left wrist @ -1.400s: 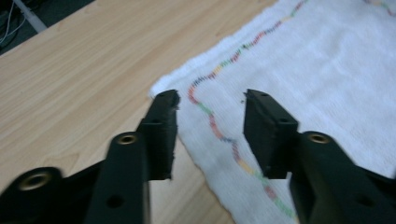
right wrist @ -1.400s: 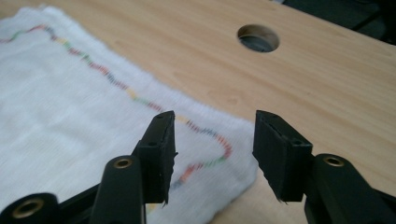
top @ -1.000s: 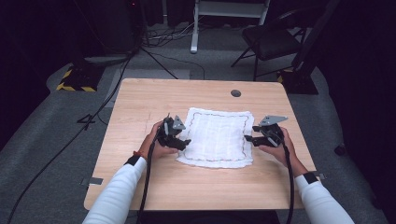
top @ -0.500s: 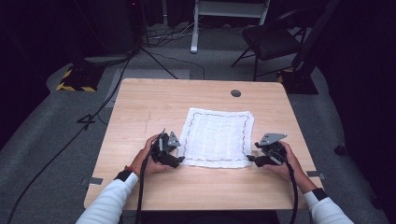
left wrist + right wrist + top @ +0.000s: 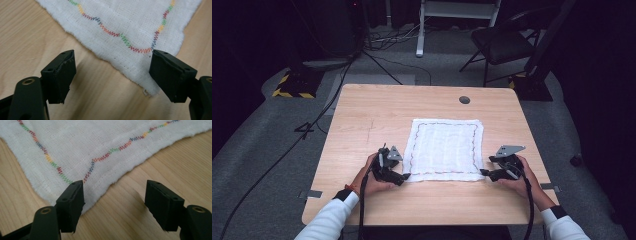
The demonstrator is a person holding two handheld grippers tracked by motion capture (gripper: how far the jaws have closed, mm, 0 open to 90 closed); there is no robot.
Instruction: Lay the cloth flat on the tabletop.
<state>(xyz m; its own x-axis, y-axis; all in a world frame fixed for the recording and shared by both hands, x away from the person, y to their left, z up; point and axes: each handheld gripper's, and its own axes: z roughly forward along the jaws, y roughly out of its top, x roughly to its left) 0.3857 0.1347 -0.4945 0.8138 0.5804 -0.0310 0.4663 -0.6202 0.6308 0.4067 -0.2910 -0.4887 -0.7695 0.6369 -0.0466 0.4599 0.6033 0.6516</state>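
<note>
Left tongs (image 5: 404, 176): we hold them at the cloth's near left corner, jaws spread wide and gripping nothing; in the left gripper view (image 5: 112, 72) the corner tip lies against the inside of one jaw, bare wood before the other.

Right tongs (image 5: 484, 172): we hold them at the cloth's near right corner; the jaws have just been opening and stand apart, empty. In the right gripper view (image 5: 113, 200) the corner runs beside and under one jaw, not pinched between the pads.

Hands: our left hand (image 5: 374, 180) and right hand (image 5: 519, 177) rest low, either side of the cloth's near edge.

Cloth (image 5: 446, 149): white woven square with a wavy multicoloured stitched border, lying flat and spread out, just nearer than the middle of the counter; all four corners down.

Counter (image 5: 377, 115): pale wood around the cloth on every side; a round grey grommet (image 5: 464, 99) sits beyond the cloth's far right corner.

Containers: we count none on the counter, so no contents to list.

Step in hand: we judge this the approach to a two-corner pick-up, both tongs set at the near corners, no grip yet taken.

Next move: each pair of tongs should, in our judgement, slide so its corner sits between the pads, then close evenly; a thin cloth may slip out if only the fringe is caught.

Beyond the counter: grey floor (image 5: 272, 145), cables, a folding chair (image 5: 499, 45) far behind the cloth.
</note>
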